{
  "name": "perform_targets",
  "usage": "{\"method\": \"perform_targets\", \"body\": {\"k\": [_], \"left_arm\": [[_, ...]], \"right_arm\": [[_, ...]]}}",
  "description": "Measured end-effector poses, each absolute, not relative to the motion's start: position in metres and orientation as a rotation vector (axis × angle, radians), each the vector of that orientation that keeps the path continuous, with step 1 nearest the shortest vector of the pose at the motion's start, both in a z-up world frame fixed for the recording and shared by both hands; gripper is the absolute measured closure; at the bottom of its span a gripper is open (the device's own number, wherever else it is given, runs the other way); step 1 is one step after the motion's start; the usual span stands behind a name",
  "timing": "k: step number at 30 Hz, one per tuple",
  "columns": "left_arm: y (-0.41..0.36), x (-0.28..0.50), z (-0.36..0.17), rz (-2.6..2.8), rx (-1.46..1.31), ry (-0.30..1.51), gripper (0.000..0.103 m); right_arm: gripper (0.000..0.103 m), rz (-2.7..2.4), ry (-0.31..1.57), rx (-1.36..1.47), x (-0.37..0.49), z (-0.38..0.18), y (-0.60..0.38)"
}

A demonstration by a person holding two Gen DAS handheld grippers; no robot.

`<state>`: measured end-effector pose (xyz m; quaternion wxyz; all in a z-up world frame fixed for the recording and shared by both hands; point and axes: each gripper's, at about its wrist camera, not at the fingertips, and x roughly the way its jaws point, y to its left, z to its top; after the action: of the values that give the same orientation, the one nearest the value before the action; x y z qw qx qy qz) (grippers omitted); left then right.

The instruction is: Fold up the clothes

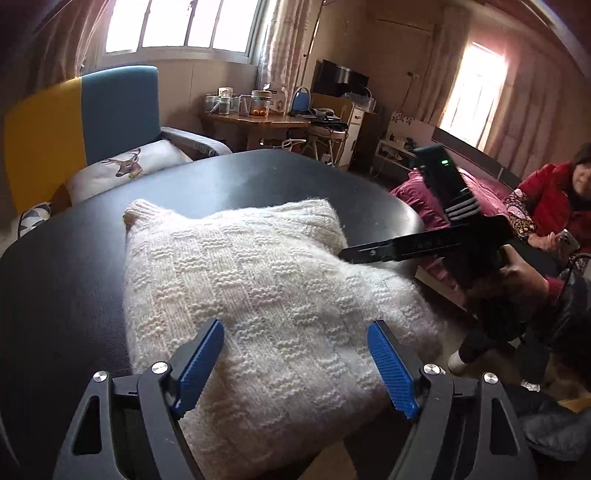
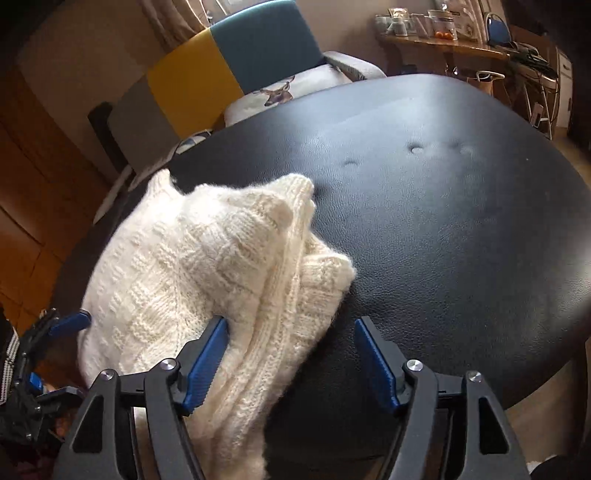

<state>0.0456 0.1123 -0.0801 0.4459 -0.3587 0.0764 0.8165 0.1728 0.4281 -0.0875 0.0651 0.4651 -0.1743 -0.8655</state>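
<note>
Nearest to us in the left wrist view, the left gripper [image 1: 295,363] stands released, its blue pads [image 1: 201,363] spread wide on either side of the near end of the cream knitted sweater [image 1: 255,280], which passes between them without being pinched. In the right wrist view, the right gripper [image 2: 290,363] is likewise released; one blue pad touches the ribbed folded edge of the sweater [image 2: 192,266], the other hangs over bare black upholstery. We see the sweater lying folded into a thick bundle on the black leather counter [image 2: 461,229], near its edge, with a little of the knit overhanging toward the camera. In the left wrist view the right gripper [image 1: 354,254] reaches in from the right, its black fingers at the sweater's side, held by a hand [image 1: 521,273]; whether they touch the knit there we cannot tell, since the wool's fuzz hides the tip. Beyond the counter [image 1: 66,280] stands an armchair [image 1: 85,118] in yellow and blue with a deer-print cushion [image 1: 129,166]. Farther off are a cluttered wooden table [image 1: 258,123], a bed with a dark red cover [image 1: 417,199], a seated person in a red jacket [image 1: 554,199], and a bright window [image 1: 181,26].
</note>
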Motion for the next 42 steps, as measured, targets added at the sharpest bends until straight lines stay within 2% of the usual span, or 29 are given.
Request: {"method": "perform_targets", "body": {"k": [4,7,9,11,12,14,15,16,20,23,26,29,30,31,32,33,38,42], "left_arm": [[0.111,0.046,-0.086,2.034,-0.907,0.187,0.022],[0.109,0.055,-0.08,2.058,-0.874,0.202,0.022],[0.102,0.058,-0.078,2.077,-0.869,0.192,0.022],[0.095,0.058,-0.085,2.059,-0.9,0.19,0.022],[0.096,0.058,-0.094,2.038,-0.935,0.23,0.022],[0.098,0.059,-0.114,1.995,-1.002,0.31,0.022],[0.099,0.065,-0.115,2.004,-0.975,0.337,0.022],[0.101,0.068,-0.115,2.006,-0.963,0.353,0.021],[0.099,0.071,-0.112,2.017,-0.942,0.336,0.02],[0.083,0.065,-0.097,2.007,-0.943,0.202,0.02],[0.056,0.042,-0.083,2.02,-0.975,-0.015,0.019],[0.029,0.011,-0.078,2.048,-1.026,-0.213,0.016],[0.024,0.001,-0.082,2.045,-1.061,-0.259,0.015],[0.022,-0.011,-0.085,2.039,-1.102,-0.293,0.015],[0.02,-0.021,-0.09,2.038,-1.133,-0.317,0.015],[0.02,-0.029,-0.094,2.032,-1.158,-0.324,0.015],[0.036,-0.047,-0.105,1.973,-1.208,-0.286,0.015],[0.056,-0.054,-0.113,1.933,-1.259,-0.224,0.011]], "right_arm": [[0.043,-2.639,-0.368,1.222,0.2,-0.039,0.399],[0.043,-2.498,-0.232,1.116,0.203,-0.018,0.348],[0.043,-2.422,-0.065,1.168,0.191,-0.034,0.306],[0.045,-2.349,0.004,1.329,0.182,-0.071,0.299],[0.051,-2.309,0.038,1.41,0.177,-0.09,0.297],[0.056,-2.319,0.044,1.308,0.19,-0.104,0.308],[0.064,-2.324,0.002,1.302,0.192,-0.105,0.316],[0.067,-2.331,-0.001,1.292,0.194,-0.106,0.319],[0.067,-2.364,0.007,1.244,0.203,-0.107,0.322],[0.067,-2.367,-0.181,1.221,0.205,-0.102,0.337],[0.059,-2.335,-0.436,1.218,0.198,-0.101,0.349],[0.053,-2.374,-0.61,1.137,0.205,-0.089,0.366],[0.039,-2.378,-0.675,1.134,0.205,-0.089,0.373],[0.014,-2.38,-0.74,1.132,0.205,-0.09,0.38],[0.004,-2.381,-0.807,1.129,0.206,-0.09,0.387],[0.0,-2.362,-0.87,1.148,0.203,-0.095,0.393],[0.0,-2.236,-1.186,1.243,0.189,-0.121,0.42],[0.001,-2.152,-1.277,1.233,0.17,-0.136,0.42]]}}
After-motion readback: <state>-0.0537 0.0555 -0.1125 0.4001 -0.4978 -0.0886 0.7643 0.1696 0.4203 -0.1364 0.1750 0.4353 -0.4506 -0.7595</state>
